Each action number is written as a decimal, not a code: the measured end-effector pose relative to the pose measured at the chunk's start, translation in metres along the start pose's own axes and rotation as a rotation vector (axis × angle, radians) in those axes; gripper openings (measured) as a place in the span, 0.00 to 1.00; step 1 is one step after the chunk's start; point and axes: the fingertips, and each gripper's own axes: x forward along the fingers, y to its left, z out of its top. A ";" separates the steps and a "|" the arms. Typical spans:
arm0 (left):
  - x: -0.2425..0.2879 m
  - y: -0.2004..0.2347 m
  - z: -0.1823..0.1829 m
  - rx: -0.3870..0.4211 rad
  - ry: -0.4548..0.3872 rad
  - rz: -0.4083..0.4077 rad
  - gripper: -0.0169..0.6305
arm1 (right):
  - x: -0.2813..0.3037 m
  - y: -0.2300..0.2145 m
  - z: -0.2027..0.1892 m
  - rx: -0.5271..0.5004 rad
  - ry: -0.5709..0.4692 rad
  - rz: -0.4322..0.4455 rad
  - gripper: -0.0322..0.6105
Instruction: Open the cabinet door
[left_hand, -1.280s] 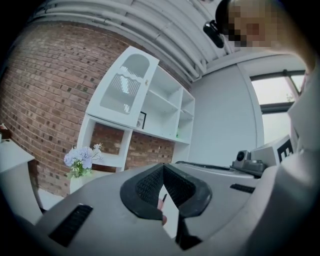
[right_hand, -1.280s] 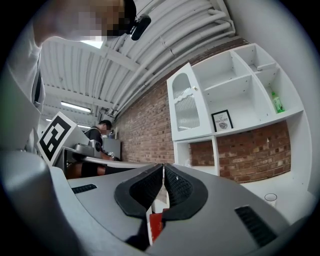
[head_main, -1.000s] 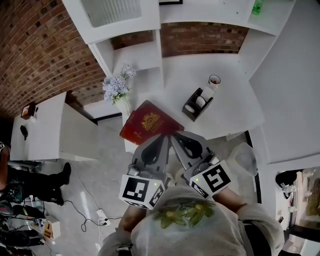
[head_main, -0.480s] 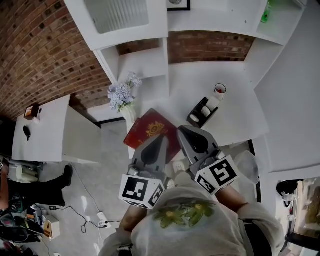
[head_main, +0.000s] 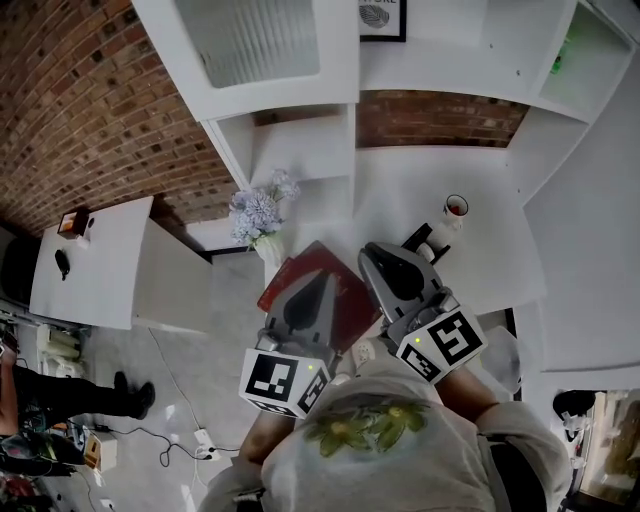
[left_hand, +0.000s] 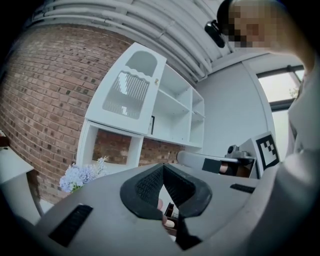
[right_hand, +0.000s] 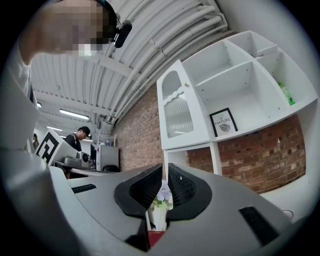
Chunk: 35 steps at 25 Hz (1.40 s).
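Observation:
The white cabinet door (head_main: 255, 45) with its ribbed glass pane hangs at the upper left of the shelf unit, closed against the frame. It also shows in the left gripper view as the cabinet door (left_hand: 131, 90) and in the right gripper view as the cabinet door (right_hand: 177, 112), with a small knob (right_hand: 186, 85) at its edge. My left gripper (head_main: 326, 276) and right gripper (head_main: 370, 250) are held side by side near my chest, well short of the door. Both are shut with nothing between the jaws, as seen at the left gripper (left_hand: 163, 169) and the right gripper (right_hand: 165, 170).
On the white counter (head_main: 490, 260) lie a red book (head_main: 340, 290), a vase of pale flowers (head_main: 262, 215), a black caddy (head_main: 425, 240) and a cup (head_main: 456, 207). A framed print (head_main: 383, 18) stands on a shelf. A white side table (head_main: 90, 265) is at left.
The shelf unit and counter have slid down in the head view, so more of the cabinet door shows. My right gripper has risen a little toward the counter. Both grippers stay shut.

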 end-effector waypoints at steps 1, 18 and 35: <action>0.003 0.004 0.001 0.001 -0.001 0.007 0.04 | 0.006 -0.003 0.001 -0.001 -0.003 0.005 0.09; 0.047 0.047 0.017 0.029 -0.014 0.046 0.04 | 0.070 -0.056 0.019 -0.041 -0.041 0.040 0.09; 0.075 0.068 0.016 0.018 -0.001 0.073 0.04 | 0.106 -0.095 0.038 -0.079 -0.067 0.041 0.11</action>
